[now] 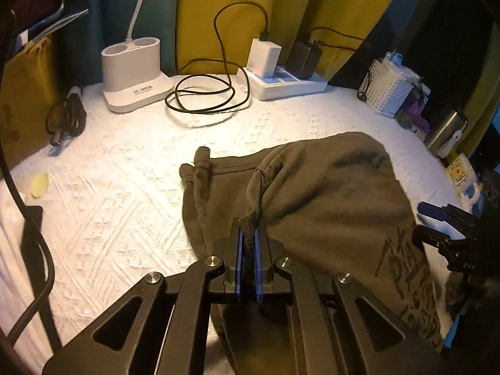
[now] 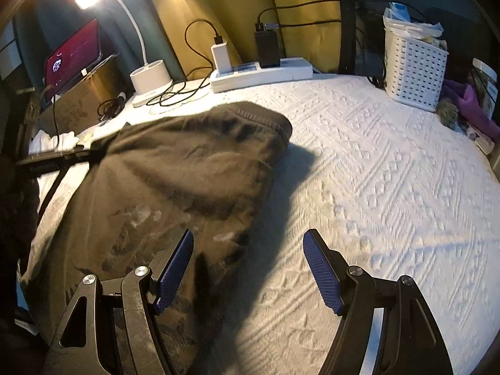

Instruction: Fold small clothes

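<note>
My left gripper had its blue pads pinched tight on a raised fold of the olive sweatshirt, which spread ahead and to the right of those fingers over the white quilted bedspread. My right gripper stood spread wide with nothing between its pads, its left finger over the garment's edge. The garment's long axis ran from beneath my fingers up toward the power strip. Bare bedspread lay open to the right, up to the white basket.

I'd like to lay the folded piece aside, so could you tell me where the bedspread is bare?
The widest bare stretch of white bedspread lies between the olive garment and the white basket. A smaller patch lies left of the garment. The back edge is crowded: lamp base, coiled cable, power strip.
</note>
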